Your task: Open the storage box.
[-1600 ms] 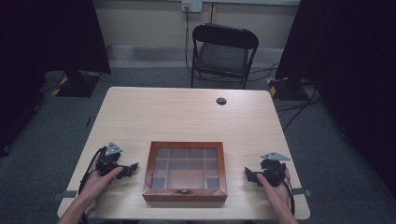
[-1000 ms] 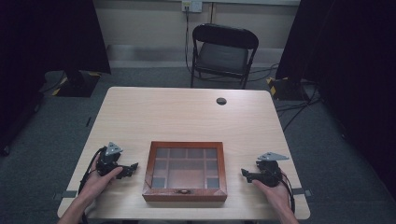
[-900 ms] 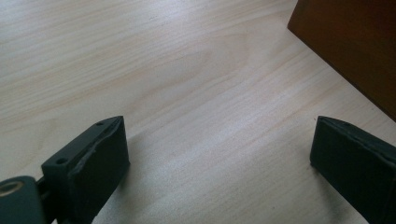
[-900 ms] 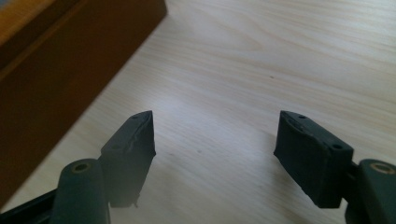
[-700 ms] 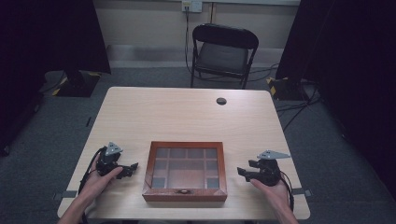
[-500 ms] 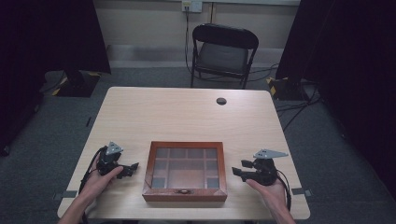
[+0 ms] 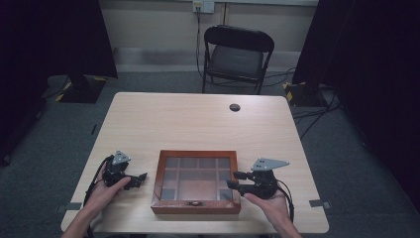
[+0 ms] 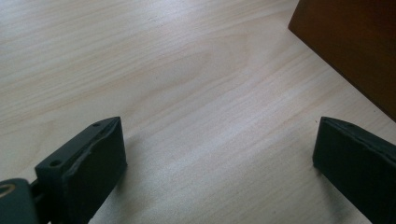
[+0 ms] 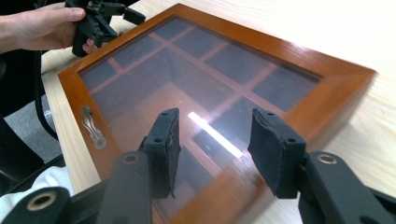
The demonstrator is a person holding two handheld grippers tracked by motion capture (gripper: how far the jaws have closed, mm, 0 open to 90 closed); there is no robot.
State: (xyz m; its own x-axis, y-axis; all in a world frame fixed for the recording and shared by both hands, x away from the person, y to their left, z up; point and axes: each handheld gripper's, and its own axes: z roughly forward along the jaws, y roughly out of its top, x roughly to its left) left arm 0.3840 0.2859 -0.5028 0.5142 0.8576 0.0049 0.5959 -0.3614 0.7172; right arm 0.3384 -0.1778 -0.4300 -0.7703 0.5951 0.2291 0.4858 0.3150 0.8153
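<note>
Claw jaws spread, the right claw [image 7: 236, 180] reaches over the right edge of a wooden display box [image 7: 196, 181] with a glass lid, seen from the high view near the front edge of a pale wood tabletop [image 7: 198, 124]. On the box's other side, the left claw [image 7: 140, 178] rests on the tabletop just beside the box's left wall, apart from it, with its jaws parted and nothing between them. Each claw is held in a person's hand; the left hand [image 7: 106, 188] and right hand [image 7: 267, 203] enter from the bottom of the view. A small dark round object [image 7: 235, 107] lies near the tabletop's far edge, and a black folding chair [image 7: 236, 54] stands beyond it on the grey floor.

From the left gripper view, the left claw [image 8: 219, 154] sits low over bare tabletop [image 8: 187, 70], its two black jaws wide apart, with the brown side of the box [image 8: 355, 42] at the upper right.

From the right gripper view, the right claw [image 9: 215, 135] hangs above the box's glass lid [image 9: 187, 79], jaws open and gripping nothing. Dark dividers show through the glass, and a small metal clasp [image 9: 92, 126] sits on the box's front frame. Farther off, the left hand [image 9: 37, 25] holds the left claw [image 9: 130, 16] past the box's far corner.
</note>
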